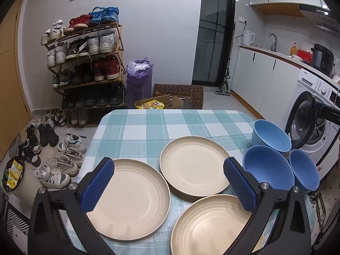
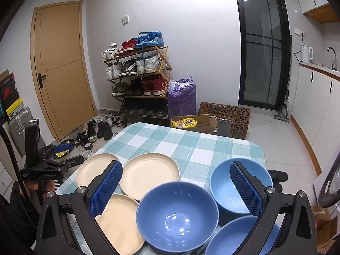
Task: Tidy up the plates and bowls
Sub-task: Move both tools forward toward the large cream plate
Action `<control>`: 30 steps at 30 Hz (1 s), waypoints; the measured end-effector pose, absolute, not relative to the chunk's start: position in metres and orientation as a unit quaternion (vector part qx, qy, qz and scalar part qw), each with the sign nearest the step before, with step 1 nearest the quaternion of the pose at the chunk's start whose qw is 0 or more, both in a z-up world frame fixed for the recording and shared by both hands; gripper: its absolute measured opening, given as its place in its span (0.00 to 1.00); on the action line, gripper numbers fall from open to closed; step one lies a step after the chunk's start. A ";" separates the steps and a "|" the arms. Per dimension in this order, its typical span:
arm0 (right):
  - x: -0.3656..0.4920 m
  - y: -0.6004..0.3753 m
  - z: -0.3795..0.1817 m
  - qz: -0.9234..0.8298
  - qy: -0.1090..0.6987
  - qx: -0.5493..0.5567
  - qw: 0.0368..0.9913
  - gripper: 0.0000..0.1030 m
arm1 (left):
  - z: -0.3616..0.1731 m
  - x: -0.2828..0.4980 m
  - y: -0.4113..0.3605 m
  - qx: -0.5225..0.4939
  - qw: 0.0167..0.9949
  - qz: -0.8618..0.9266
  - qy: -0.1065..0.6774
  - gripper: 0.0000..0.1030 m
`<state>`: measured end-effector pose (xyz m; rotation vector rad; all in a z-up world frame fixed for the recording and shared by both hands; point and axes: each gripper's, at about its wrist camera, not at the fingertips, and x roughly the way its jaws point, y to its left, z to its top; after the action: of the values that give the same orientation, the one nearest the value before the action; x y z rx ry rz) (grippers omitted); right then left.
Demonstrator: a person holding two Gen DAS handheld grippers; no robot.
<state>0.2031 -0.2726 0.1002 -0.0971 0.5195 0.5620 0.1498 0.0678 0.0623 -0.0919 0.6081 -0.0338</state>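
Left gripper [image 1: 169,182] hangs wide open above the table, gripping nothing. Right gripper [image 2: 176,188] likewise spread wide, empty. Three cream plates [image 1: 129,199] lie on the checked tablecloth [image 1: 148,127]: one at 5 o'clock, one at 7, one further out at 12, edges close together. Three blue bowls [image 2: 177,214] cluster at 3 o'clock, upright, rims touching. Beyond the table, a shoe rack [image 1: 85,63] at 10 o'clock.

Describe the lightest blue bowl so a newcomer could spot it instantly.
Start at the checked tablecloth, then find the three blue bowls clustered right of the cream plates. The lightest blue bowl is the farthest one, toward the table's far right edge; its two neighbours are a deeper blue.
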 end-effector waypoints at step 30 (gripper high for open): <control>0.295 -0.230 0.084 0.266 0.317 -0.064 0.908 1.00 | 0.041 0.214 0.053 -0.010 0.935 -0.034 0.353 1.00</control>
<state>0.2951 -0.2300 0.0842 -0.1316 0.6545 0.5485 0.2143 0.0527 0.0412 -0.0211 0.7207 -0.0699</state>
